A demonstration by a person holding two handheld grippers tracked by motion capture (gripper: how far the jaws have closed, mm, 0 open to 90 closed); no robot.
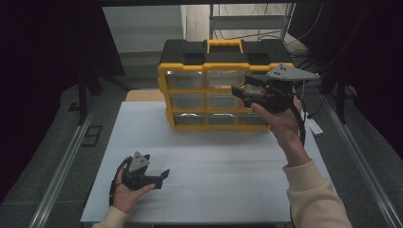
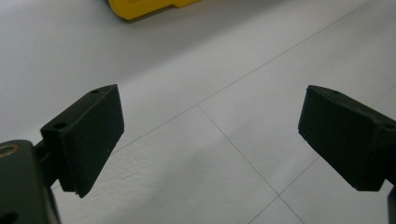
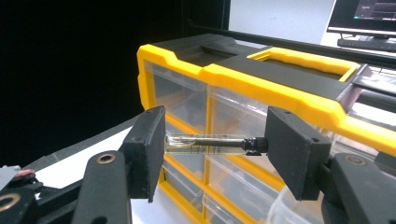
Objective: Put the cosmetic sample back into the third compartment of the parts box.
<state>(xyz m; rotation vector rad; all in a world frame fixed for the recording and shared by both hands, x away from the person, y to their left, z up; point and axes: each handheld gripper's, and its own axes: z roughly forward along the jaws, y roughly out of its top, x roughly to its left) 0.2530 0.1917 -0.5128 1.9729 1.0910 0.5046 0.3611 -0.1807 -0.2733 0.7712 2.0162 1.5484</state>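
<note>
Item: small glass vial (image 3: 205, 144), clear, dark cap at one end, held lengthwise between our right tongs (image 3: 212, 144), which are clamped on its two ends, up in front of the right side of the yellow drawer cabinet (image 1: 216, 90) at the far end of the bench (image 1: 214, 161). We judge it light, stiff, smooth and breakable; end-to-end hold risks slipping, so gentle pressure, or grip across the body. Left tongs (image 2: 210, 135) apart, idle, low over the near left bench
</note>
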